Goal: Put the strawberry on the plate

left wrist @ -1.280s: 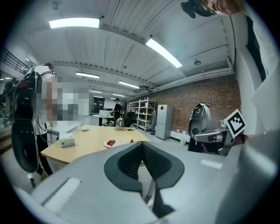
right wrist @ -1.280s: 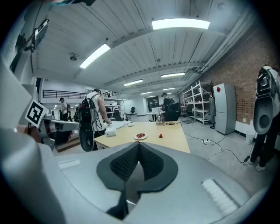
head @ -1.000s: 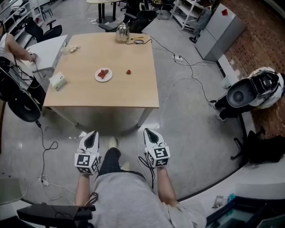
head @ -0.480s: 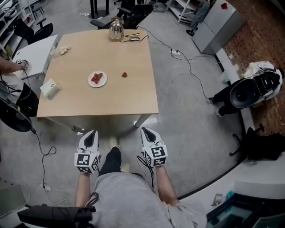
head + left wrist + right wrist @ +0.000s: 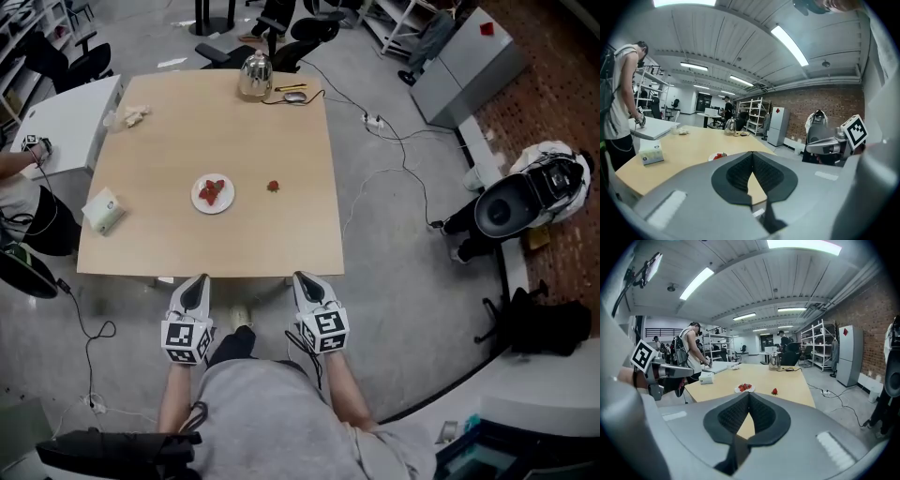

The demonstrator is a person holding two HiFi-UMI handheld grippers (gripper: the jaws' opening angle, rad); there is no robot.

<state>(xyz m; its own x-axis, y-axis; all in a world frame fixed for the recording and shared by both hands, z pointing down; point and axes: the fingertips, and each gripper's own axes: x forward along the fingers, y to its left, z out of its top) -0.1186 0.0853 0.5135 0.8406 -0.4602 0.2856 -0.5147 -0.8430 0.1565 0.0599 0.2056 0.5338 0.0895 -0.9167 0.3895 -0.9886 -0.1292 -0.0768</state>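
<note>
The strawberry [image 5: 273, 187] is single, small and red. It lies loose on the table [image 5: 169, 141], just right of the plate [image 5: 218, 206] and not touching it. The plate is small, round and white, sits flat near the table's middle, and carries several red berries [image 5: 211, 190].

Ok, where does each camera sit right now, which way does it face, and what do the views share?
Head view: on the person's head, looking steeply down on the table; lap, forearms, left gripper and right gripper show by its near edge.
Left gripper view: on the left gripper, looking across the table over its own shut jaws; the right gripper shows at right.
Right gripper view: likewise, over shut jaws; left gripper at left.
Shared: all three show the plate and the kettle.
</note>
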